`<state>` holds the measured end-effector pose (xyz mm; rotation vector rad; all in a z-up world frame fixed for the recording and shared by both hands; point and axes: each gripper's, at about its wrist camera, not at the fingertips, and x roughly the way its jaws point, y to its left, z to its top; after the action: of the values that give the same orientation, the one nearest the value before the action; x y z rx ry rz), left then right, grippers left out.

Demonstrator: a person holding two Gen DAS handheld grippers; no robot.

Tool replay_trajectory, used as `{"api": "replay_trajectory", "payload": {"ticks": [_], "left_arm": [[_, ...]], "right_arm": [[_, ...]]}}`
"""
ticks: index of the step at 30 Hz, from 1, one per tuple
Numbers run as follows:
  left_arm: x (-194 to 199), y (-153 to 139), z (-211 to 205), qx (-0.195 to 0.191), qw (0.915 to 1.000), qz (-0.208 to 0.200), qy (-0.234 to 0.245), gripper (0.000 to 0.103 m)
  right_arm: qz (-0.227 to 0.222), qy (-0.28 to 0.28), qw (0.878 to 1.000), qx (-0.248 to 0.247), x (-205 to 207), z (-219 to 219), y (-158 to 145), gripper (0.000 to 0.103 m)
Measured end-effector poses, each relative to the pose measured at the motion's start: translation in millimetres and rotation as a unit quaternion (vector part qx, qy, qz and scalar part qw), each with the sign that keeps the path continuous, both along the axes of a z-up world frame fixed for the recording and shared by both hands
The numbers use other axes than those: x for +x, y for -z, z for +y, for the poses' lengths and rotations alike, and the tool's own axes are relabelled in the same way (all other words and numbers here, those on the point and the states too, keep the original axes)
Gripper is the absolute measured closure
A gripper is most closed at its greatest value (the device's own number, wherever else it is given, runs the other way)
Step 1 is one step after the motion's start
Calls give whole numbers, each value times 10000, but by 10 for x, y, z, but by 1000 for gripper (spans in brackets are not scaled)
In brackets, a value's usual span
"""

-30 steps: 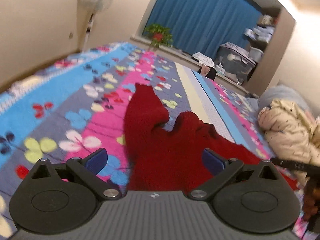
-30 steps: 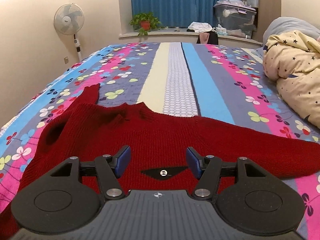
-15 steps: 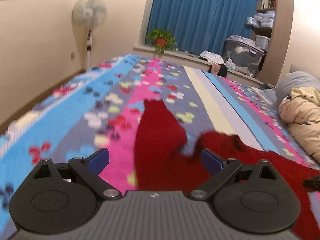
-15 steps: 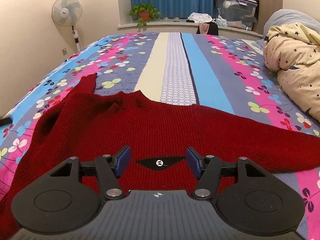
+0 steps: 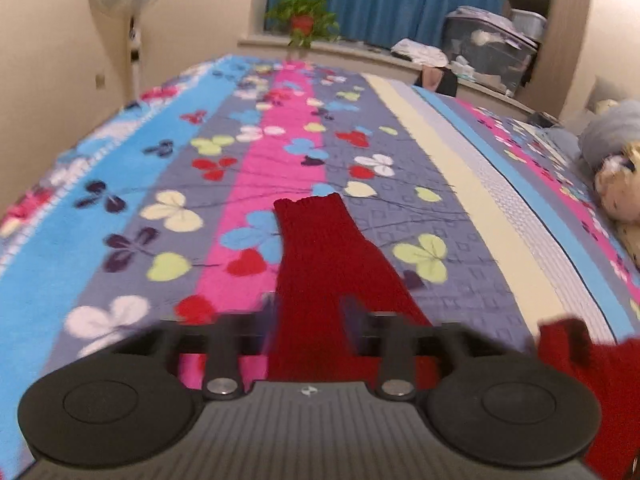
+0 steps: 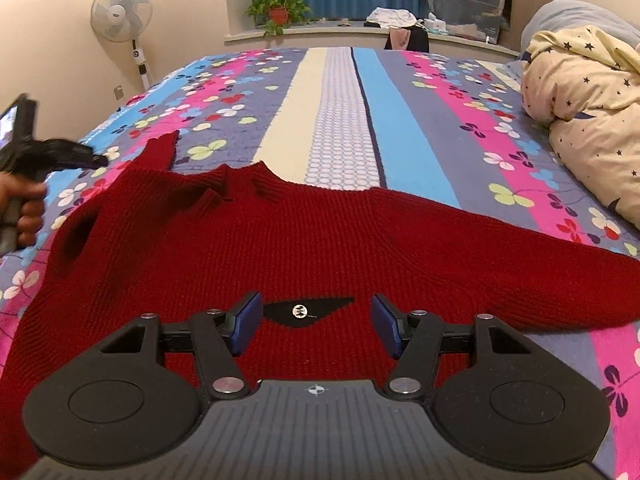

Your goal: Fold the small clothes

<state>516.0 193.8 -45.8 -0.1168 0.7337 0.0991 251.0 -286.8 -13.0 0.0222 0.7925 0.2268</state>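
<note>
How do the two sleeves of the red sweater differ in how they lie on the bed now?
The left sleeve points away toward the far end of the bed, while the right sleeve stretches out sideways toward the cream duvet. The left sleeve lies between the closing jaws of the left gripper; no gripper is at the right sleeve. Both are the same dark red knit and lie flat on the bedspread.

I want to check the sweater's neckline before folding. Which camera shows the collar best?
The right wrist view: the red sweater's collar lies sharp and whole there. The left wrist view, blurred, shows only a sleeve.
</note>
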Motion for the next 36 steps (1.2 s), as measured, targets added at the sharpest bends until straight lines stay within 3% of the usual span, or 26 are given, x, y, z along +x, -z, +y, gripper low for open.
{"api": "replay_trajectory", "payload": {"ticks": [4, 6, 7, 8, 11, 14, 17, 21, 23, 27, 28, 30, 31, 34, 35, 36], "left_arm": [[344, 236, 81, -271, 9993, 252, -84, 38], [456, 368, 65, -175, 9986, 506, 14, 56], [458, 384, 59, -85, 9987, 492, 63, 60], [436, 370, 65, -123, 9988, 456, 140, 85], [223, 178, 246, -206, 9996, 147, 85, 88], [-334, -110, 680, -220, 9958, -302, -834, 89], [-1206, -393, 1152, 33, 9761, -608, -2084, 89], [-2320, -405, 1630, -312, 9394, -324, -3398, 89], [-2630, -360, 1746, -630, 9285, -142, -3657, 89], [-2940, -421, 1842, -1281, 9116, -218, -3901, 88], [-2995, -488, 1798, -1156, 9115, -341, -3933, 88], [-2984, -590, 1689, -352, 9171, -439, -3946, 91], [-2984, -578, 1718, -170, 9133, -398, -4050, 91], [-3088, -436, 1934, -576, 8872, -72, -4577, 94], [-3106, -423, 1931, -440, 8814, 85, -4703, 101], [-3131, -426, 1924, -241, 8742, 252, -4844, 101]], "right_arm": [[68, -78, 9999, -127, 30, 6, 73, 41], [136, -61, 9997, -170, 57, -5, 116, 41], [159, -40, 9997, -179, 66, -10, 132, 41], [172, -32, 9997, -188, 73, -14, 145, 41], [192, -27, 9995, -236, 79, -27, 175, 41], [154, 21, 9997, -214, 71, -58, 154, 41], [72, 41, 9998, -185, 64, -88, 118, 42], [9, 76, 9999, -140, 65, -108, 84, 42], [-13, 93, 9999, -109, 67, -109, 69, 42], [-5, 106, 9999, -86, 56, -93, 59, 42], [1, 112, 9999, -77, 54, -95, 57, 42], [15, 151, 9999, -43, 40, -105, 50, 42], [22, 174, 9998, -21, 37, -121, 49, 42], [43, 266, 9996, -30, 34, -179, 65, 42], [61, 312, 9995, -42, 40, -203, 78, 42], [92, 368, 9993, -39, 50, -234, 91, 42]]}}
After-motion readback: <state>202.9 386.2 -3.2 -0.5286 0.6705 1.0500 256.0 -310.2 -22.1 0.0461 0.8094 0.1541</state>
